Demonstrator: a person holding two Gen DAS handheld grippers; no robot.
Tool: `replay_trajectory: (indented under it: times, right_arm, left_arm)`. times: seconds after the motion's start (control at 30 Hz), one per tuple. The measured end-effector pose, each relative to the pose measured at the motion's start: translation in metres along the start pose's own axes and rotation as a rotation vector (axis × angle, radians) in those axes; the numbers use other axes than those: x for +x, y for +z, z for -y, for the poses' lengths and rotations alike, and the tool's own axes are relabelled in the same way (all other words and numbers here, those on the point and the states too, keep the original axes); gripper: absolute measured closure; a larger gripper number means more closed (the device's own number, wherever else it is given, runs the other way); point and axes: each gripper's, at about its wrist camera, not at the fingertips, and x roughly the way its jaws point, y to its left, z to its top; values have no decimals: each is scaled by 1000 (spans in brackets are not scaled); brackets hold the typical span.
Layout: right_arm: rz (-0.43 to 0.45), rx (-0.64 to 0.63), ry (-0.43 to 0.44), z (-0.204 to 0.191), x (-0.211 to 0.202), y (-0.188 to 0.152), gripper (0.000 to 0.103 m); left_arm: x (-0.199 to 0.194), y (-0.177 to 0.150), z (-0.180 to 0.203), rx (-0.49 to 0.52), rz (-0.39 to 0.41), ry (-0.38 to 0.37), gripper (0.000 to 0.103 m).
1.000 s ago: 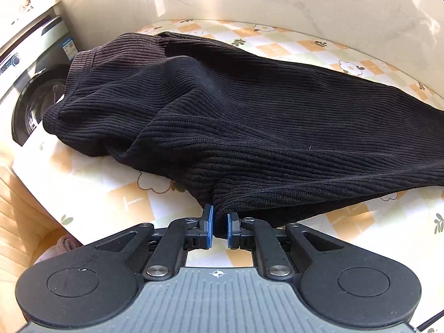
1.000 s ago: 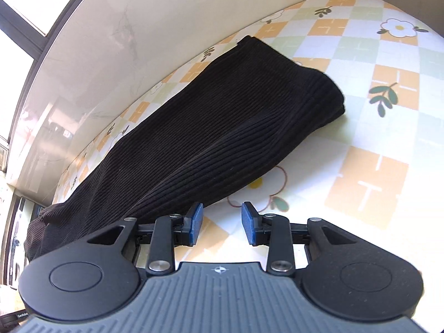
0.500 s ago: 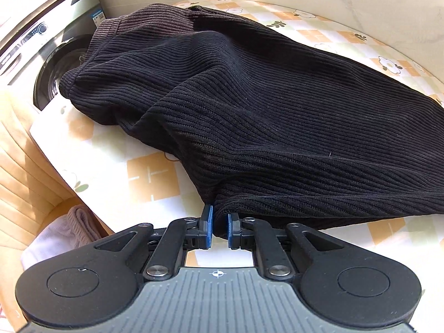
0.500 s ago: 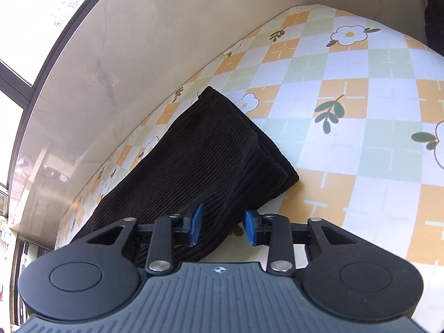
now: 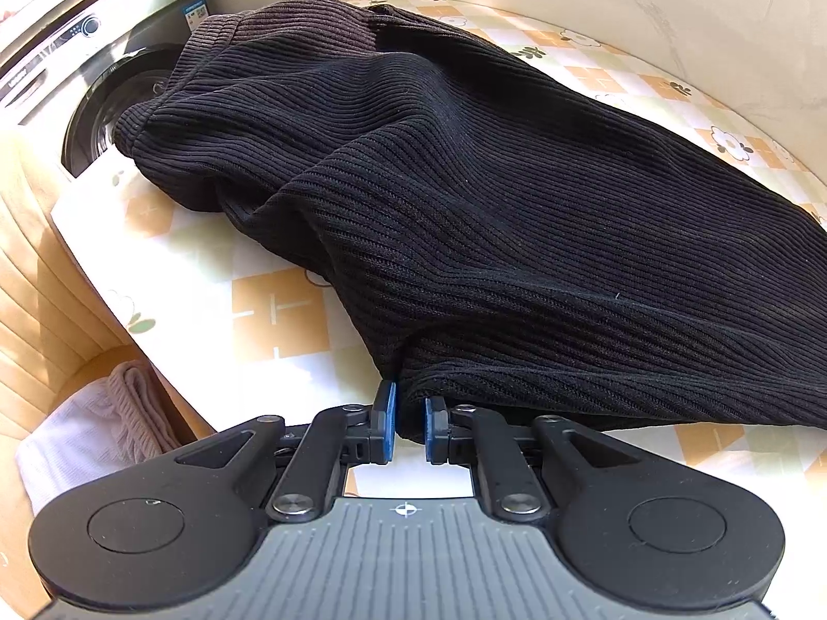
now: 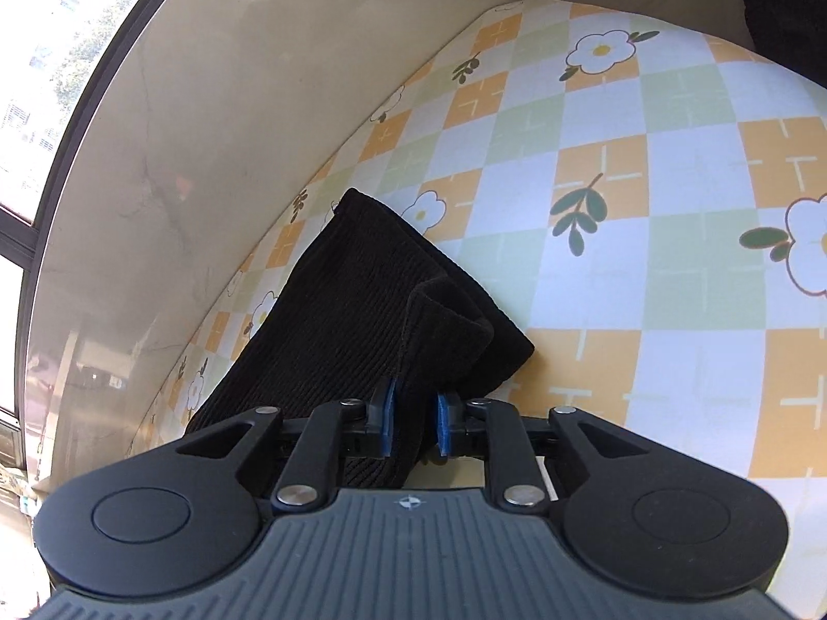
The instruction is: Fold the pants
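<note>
The pants lie lengthwise across the table, not yet folded crosswise as far as I can see. My left gripper pinches their near edge at lower centre. My right gripper is closing on the cuff end; a second ago it stood open over bare table.

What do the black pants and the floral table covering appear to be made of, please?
The pants look like soft ribbed knit or corduroy: fine parallel ridges, matte, draping in folds. The table covering looks like smooth printed vinyl or oilcloth, judging by its slight sheen, though that is uncertain.
</note>
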Motion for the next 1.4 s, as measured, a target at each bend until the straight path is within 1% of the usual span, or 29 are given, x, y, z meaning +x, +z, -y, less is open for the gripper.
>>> replay_trajectory:
  times: [0.07,0.1,0.13,0.17,0.2,0.27,0.3,0.33,0.37,0.4,0.43,0.5,0.57,0.63,0.7,0.73,0.77,0.83,0.9,1.0,1.03,1.1,1.17,1.23,1.3,1.4]
  right_arm:
    - [-34,-6,-79,-10,3,5,94]
    - [-42,-4,-108,-19,5,9,95]
    - [-43,-2,-125,-30,6,15,96]
    - [-35,-14,-111,-51,6,24,96]
    - [-9,-40,-52,-76,0,33,97]
    - [122,-157,192,-139,-33,52,97]
    - [199,-235,295,-165,-53,56,97]
    - [281,-312,356,-186,-70,57,97]
    - [319,-340,373,-194,-79,58,97]
    - [324,-334,373,-196,-80,62,97]
    - [314,-319,357,-192,-76,64,97]
    - [287,-280,253,-166,-57,63,97]
    - [237,-217,157,-130,-33,56,97]
    - [143,-142,35,-83,-2,45,97]
    - [55,-76,-63,-41,21,32,97]
    - [29,-41,-94,-25,24,24,97]
    - [21,-4,-87,-10,23,17,97]
    - [26,30,-57,1,17,13,97]
    - [42,10,-33,-2,9,13,97]
    - [87,-41,28,-17,-8,18,97]
    - [91,-47,31,-18,-12,18,97]
    - [92,-20,26,-12,-19,14,97]
    - [92,-22,17,-7,-22,8,97]
    - [79,-5,-1,1,-18,4,97]
    - [40,36,-45,11,-13,-1,96]
    - [39,45,-48,19,-10,-7,95]
  left_arm:
    - [-1,0,-2,-15,2,-6,91]
    - [-1,1,-4,-27,4,-10,91]
    - [-2,2,-6,-48,7,-16,92]
    - [-4,2,-7,-66,13,-21,92]
    - [-6,3,-9,-85,21,-24,92]
    - [-10,5,-11,-115,33,-28,92]
    - [-12,6,-12,-131,39,-27,92]
    - [-14,6,-13,-145,47,-35,92]
    - [-17,7,-14,-154,59,-45,92]
    - [-20,7,-12,-156,74,-50,92]
    - [-21,8,-11,-154,84,-46,92]
    - [-19,7,-10,-153,86,-45,92]
    - [-14,3,-10,-151,72,-45,92]
    - [-8,1,-8,-125,57,-35,92]
    - [-3,-1,-8,-111,38,-30,91]
    - [-2,-3,-7,-112,32,-28,91]
    - [-1,-3,-8,-112,29,-28,91]
    - [0,-3,-8,-112,24,-23,91]
    - [-1,-1,-8,-116,15,-21,91]
    - [0,0,-9,-119,9,-18,91]
    - [1,0,-9,-121,8,-18,91]
    - [1,0,-10,-123,7,-18,91]
    - [1,0,-11,-121,8,-19,91]
    - [0,0,-10,-118,8,-18,91]
    - [1,0,-9,-118,6,-16,91]
    - [0,0,-8,-114,7,-15,91]
